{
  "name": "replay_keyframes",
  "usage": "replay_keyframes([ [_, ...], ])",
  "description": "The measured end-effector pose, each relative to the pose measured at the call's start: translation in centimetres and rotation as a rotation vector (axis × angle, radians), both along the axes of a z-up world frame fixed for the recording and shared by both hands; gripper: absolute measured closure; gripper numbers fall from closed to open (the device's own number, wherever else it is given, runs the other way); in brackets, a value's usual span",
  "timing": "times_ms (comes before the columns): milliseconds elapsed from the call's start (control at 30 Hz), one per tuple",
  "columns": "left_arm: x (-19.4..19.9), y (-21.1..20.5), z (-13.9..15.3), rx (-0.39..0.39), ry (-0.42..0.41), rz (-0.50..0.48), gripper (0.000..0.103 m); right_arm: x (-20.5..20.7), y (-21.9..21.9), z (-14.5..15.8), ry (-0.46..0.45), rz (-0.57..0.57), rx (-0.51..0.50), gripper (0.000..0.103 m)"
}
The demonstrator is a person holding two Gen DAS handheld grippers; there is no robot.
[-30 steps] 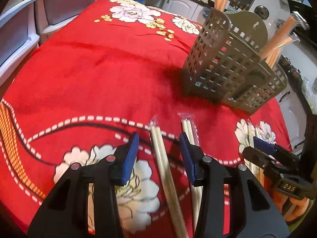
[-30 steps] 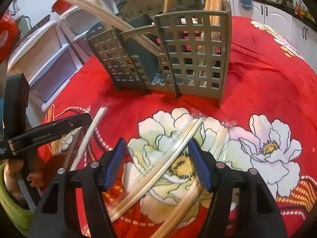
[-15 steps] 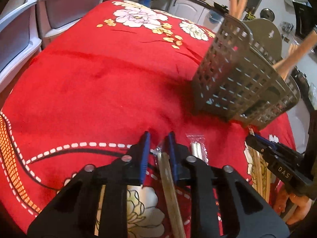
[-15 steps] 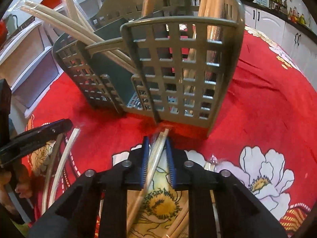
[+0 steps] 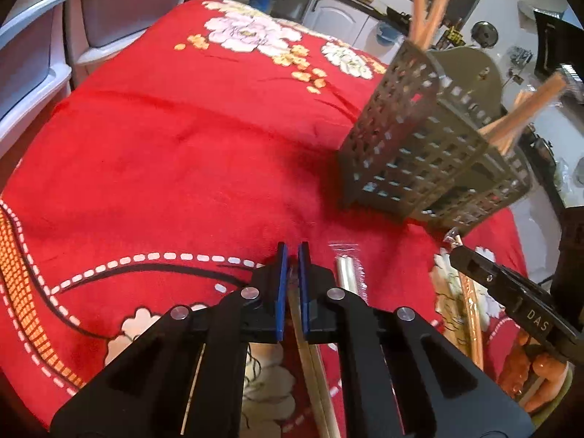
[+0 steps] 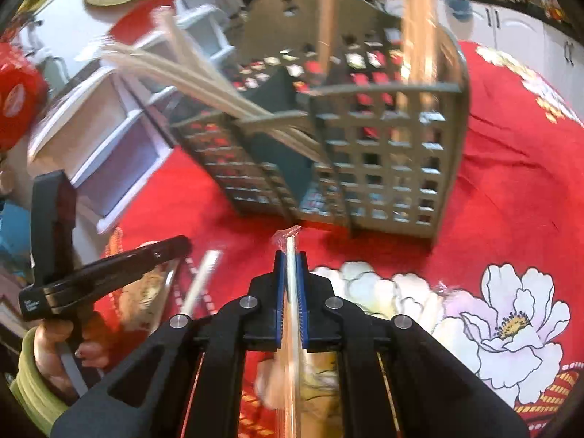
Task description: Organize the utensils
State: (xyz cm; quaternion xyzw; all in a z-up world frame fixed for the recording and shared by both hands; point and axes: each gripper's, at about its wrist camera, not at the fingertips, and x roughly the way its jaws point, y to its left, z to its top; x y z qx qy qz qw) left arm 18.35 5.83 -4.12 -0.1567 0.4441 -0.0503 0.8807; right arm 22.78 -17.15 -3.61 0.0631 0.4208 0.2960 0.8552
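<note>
- Left gripper (image 5: 291, 255): jaws pressed onto a pale wrapped chopstick pair (image 5: 308, 350) low over the red floral cloth (image 5: 164, 153) on the desk.
- Just right of it, flat on the cloth: another wrapped pair (image 5: 348, 273) (clear sleeve, pale sticks).
- Further right, standing on the cloth: grey lattice caddy (image 5: 419, 146), orange-brown sticks (image 5: 430, 7) upright in its tall compartment, more leaning out of the lower one.
- From the right wrist view, same caddy (image 6: 387, 168) close ahead; pale wrapped pairs (image 6: 182, 69) slanting out of its left compartment.
- Right gripper (image 6: 291, 259): jaws pinching a clear-wrapped pair (image 6: 291, 292), tip pointing at the caddy's base, not touching it.
- Loose stick (image 6: 200, 281) lying on the cloth to the left of those jaws, beside the other gripper.
- White drawer units (image 5: 36, 36) beyond the desk's left edge.
</note>
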Motion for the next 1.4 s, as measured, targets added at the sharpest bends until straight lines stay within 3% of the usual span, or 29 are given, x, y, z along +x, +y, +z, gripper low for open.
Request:
replay_keyframes([
  [333, -2.6, 0.2, 5.2, -0.040, -0.136, -0.013, 0.102, -3.5, 1.1, 4.7, -0.138, 0.047, 0.044, 0.097],
  [767, -6.0, -0.9, 12.3, -0.057, -0.323, -0.057, 0.102, -8.1, -1.0, 9.1, -0.315, 0.068, 0.097, 0.097],
  [1400, -7.1, -2.5, 17.0, -0.060, -0.439, -0.100, 0.103, -11.4, -3.5, 14.3, -0.521, 0.030, 0.143, 0.097],
])
